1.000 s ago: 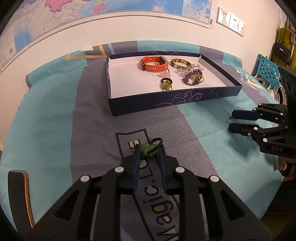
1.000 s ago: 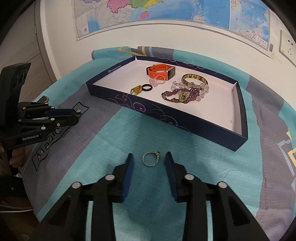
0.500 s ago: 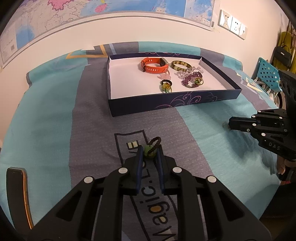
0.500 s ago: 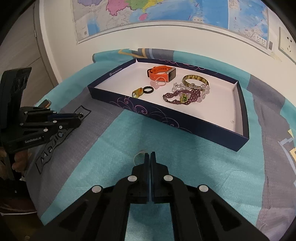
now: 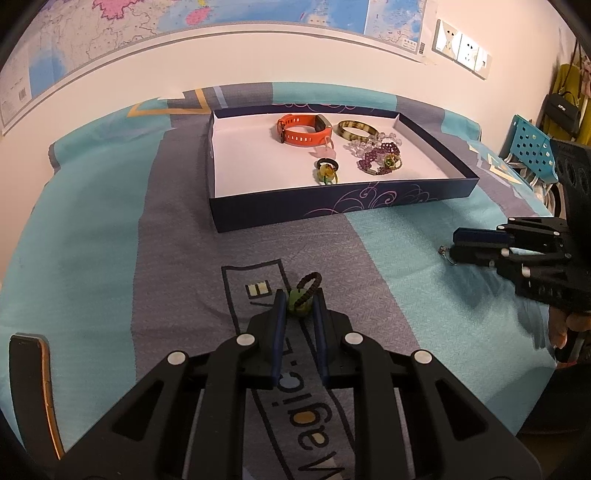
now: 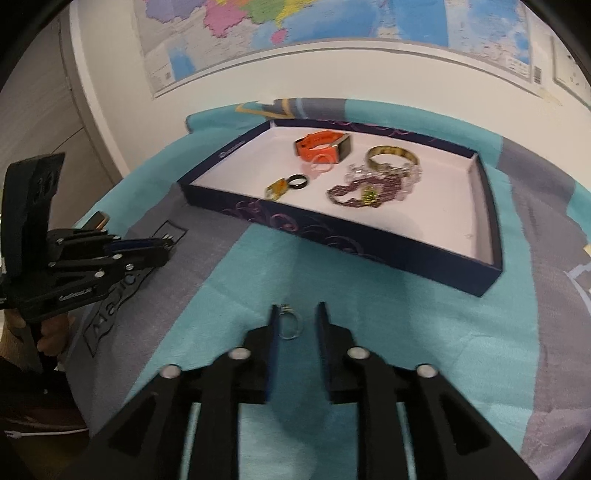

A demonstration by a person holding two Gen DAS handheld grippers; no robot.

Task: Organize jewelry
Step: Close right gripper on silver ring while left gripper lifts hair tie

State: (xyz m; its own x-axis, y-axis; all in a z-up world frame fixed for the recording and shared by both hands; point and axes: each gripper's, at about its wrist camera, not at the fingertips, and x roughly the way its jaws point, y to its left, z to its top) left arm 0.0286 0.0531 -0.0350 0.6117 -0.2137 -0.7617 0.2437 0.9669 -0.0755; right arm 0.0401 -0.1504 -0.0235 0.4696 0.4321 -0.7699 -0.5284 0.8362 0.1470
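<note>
- The left gripper (image 5: 298, 308) is closed on a small green bead with a dark braided cord loop (image 5: 301, 298); both blue pads touch the bead, and the loop sticks out in front of the fingertips.
- This gripper sits low over the grey stripe of the turquoise and grey cloth (image 5: 92, 240), above a printed logo with letters.
- The jaws of the right gripper (image 6: 296, 320) are opening. A thin silver ring with a small stone (image 6: 289, 325) stands between them, leaning against the left pad; the right pad is apart from it.
- The silver ring is over the turquoise part of the cloth, in front of the near wall of the box.
- The shallow dark blue box with a white inside (image 5: 369, 201) lies further back on the cloth, near the wall.
- Inside the box are an orange watch with a rubber strap (image 5: 301, 129), a yellow-brown bangle (image 5: 356, 130), a heap of purple and clear bead bracelets (image 5: 380, 157), a black ring (image 5: 327, 163) and a yellow-green pendant (image 5: 327, 173) touching the black ring.
- A big wall map (image 6: 332, 33) hangs above the table.
- A hand (image 6: 51, 332) holds the handle of the left gripper.
</note>
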